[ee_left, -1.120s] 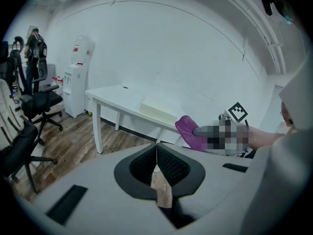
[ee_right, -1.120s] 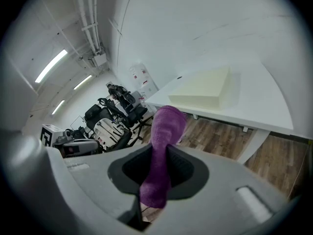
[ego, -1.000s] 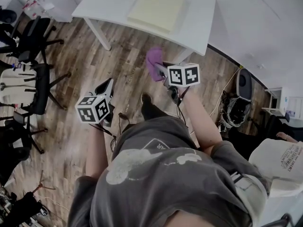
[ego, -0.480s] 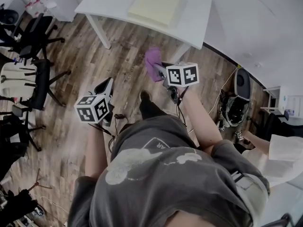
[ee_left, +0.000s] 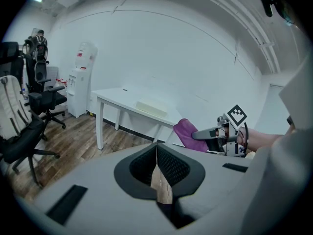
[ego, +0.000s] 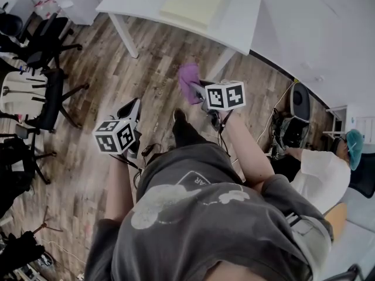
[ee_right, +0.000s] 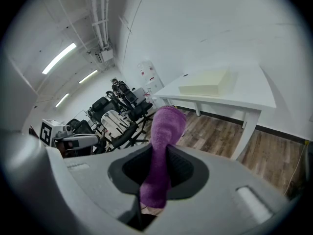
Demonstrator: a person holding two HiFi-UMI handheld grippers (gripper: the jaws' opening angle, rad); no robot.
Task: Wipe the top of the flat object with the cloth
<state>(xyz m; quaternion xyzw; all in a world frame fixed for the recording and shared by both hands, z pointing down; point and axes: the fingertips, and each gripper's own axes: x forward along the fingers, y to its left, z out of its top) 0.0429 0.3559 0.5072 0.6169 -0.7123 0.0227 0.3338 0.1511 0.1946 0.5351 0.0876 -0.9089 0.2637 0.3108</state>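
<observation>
Not much differs vs 1 s ago. Both grippers hold about the same pose over the wood floor [ego: 146, 75], and the white surface [ego: 246, 25] sits a bit higher in the head view. A 2nd person [ego: 319, 168] now leans in at far right, well apart from the work.

R gripper [ee_right: 159, 168]: jaws clamped on the purple cloth [ee_right: 164, 131], which stands up out of them as a rolled wad. In the head view it's the purple patch just ahead of the R gripper's marker cube, over the floor and short of the surface's near edge.

L gripper [ee_left: 156, 180]: jaws together w/ nothing between them, held low at the person's left side.

The flat object [ego: 193, 3], a pale yellow slab, lies flat on the surface, far from both grippers and untouched.

Judgement: wiping isn't begun yet and this is approach only. No real progress in the last sec, so the whole reach remains: R gripper needs to go forward and up over the surface edge, then bring the cloth down flat onto the slab. L gripper could steady the slab if it slides.
</observation>
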